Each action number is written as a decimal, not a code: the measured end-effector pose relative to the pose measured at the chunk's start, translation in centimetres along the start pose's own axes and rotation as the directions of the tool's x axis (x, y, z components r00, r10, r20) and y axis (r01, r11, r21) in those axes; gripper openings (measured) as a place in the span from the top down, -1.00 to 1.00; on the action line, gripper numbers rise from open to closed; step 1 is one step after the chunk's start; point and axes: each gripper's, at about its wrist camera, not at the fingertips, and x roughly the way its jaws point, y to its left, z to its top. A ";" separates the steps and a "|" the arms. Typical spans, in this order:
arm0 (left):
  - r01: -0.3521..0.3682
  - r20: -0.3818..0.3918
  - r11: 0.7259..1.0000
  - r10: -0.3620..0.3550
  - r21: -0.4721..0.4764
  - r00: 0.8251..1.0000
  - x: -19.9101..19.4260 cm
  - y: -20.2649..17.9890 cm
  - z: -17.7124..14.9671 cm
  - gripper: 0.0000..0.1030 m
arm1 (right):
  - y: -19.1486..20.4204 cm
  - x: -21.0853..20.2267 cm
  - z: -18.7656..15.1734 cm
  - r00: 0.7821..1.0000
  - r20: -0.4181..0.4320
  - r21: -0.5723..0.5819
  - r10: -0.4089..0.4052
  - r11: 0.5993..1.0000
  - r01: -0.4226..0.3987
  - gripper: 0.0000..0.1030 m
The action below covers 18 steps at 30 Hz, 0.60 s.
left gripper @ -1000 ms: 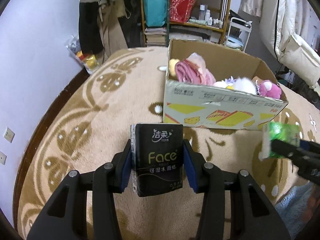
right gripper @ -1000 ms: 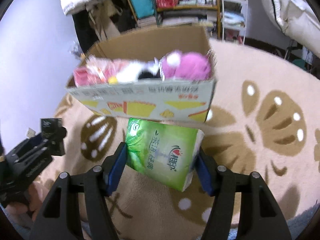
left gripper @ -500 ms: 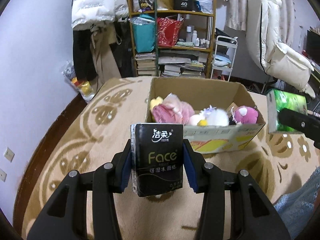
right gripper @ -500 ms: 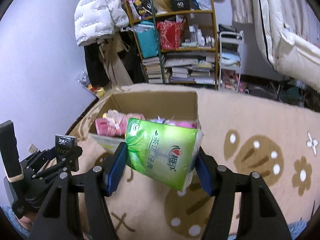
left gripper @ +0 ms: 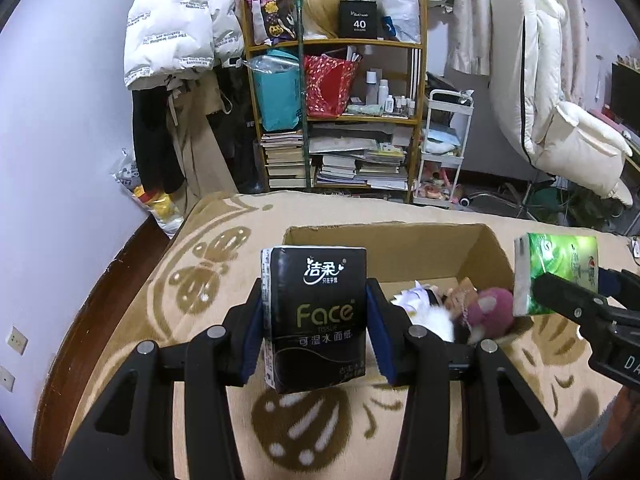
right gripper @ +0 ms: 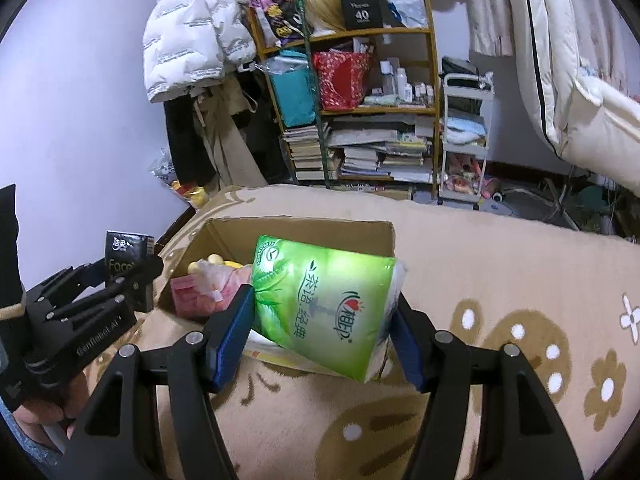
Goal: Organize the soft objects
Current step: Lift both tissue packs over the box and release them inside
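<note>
the left claw is clenched on one black tissue pack, held upright just short of the cardboard box; the right claw grips one green tissue pack, tilted, at the box's near edge. the carry step looks nearly done: next, each pack needs moving over the opening and letting go. inside lie perhaps four or five soft toys, partly hidden, on the patterned rug.

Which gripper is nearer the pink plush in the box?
Right. The right gripper holds its green pack just beside the pink plush; the left gripper sits farther over, nearer the box's other end.
</note>
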 end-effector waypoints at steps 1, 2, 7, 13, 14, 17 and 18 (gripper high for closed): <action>-0.001 -0.002 1.000 0.001 0.005 1.000 0.4 -0.1 0.2 0.13 | -0.2 0.3 0.0 1.000 -0.004 0.006 0.002 1.000 -0.002 -0.33; -0.003 -0.005 1.000 0.003 0.012 1.000 0.8 -0.2 0.4 0.13 | -0.6 0.8 0.1 1.000 -0.009 0.014 0.006 1.000 -0.006 -0.33; -0.011 0.014 1.000 0.011 0.020 1.000 2.0 -0.6 0.7 0.12 | -1.4 2.9 0.3 0.999 -0.029 0.024 0.019 1.000 -0.018 -0.33; 0.001 -0.030 0.998 0.001 0.069 1.000 4.5 -1.8 0.6 0.11 | -1.9 5.2 -0.1 0.997 -0.065 0.048 0.049 0.998 -0.046 -0.33; 0.007 -0.043 0.997 -0.004 0.072 0.999 4.9 -2.0 0.6 0.11 | -1.8 5.4 0.0 0.997 -0.060 0.044 0.053 0.998 -0.050 -0.34; 0.032 -0.090 0.996 -0.024 0.085 0.996 6.0 -2.6 0.4 0.10 | -1.6 5.7 0.1 0.996 -0.053 0.035 0.070 0.997 -0.068 -0.38; 0.034 -0.095 0.996 -0.026 0.084 0.995 6.2 -2.7 0.3 0.10 | -1.5 5.9 0.1 0.996 -0.056 0.030 0.072 0.997 -0.070 -0.38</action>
